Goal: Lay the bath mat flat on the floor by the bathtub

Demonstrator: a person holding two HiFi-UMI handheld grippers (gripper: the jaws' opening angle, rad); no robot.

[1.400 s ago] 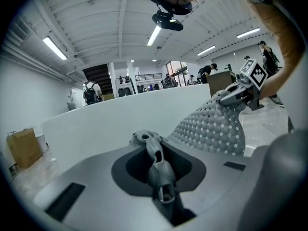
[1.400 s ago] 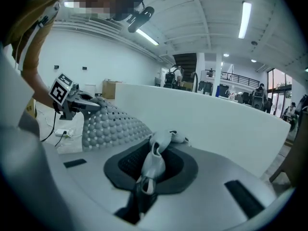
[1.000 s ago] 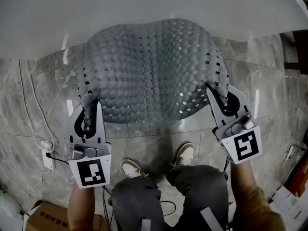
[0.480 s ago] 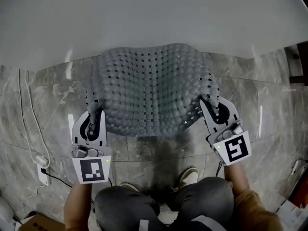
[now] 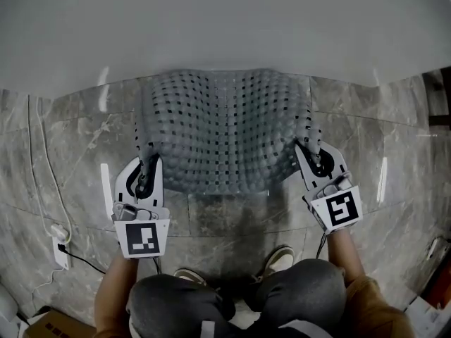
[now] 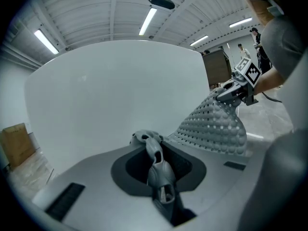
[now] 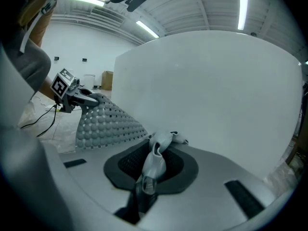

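Observation:
A grey bath mat (image 5: 224, 129), bumpy and full of small holes, hangs between my two grippers just in front of the white bathtub (image 5: 225, 27). Its middle sags toward the marble floor (image 5: 63, 160). My left gripper (image 5: 146, 177) is shut on the mat's near left corner, and that pinched corner (image 6: 155, 159) shows bunched between its jaws. The right gripper (image 5: 315, 159) is shut on the near right corner, whose crumpled edge (image 7: 155, 161) sits in its jaws. In the left gripper view the mat (image 6: 214, 126) stretches away to the other gripper (image 6: 239, 86).
A white power strip (image 5: 59, 245) with cables lies on the floor at the left. The person's knees (image 5: 232, 301) and shoes (image 5: 279, 259) are right below the grippers. The tub wall fills the far side.
Both grippers have carried the mat forward toward the tub and lower. The mat's far edge now reaches the tub's foot, and the person has crouched, knees coming up under the grippers.

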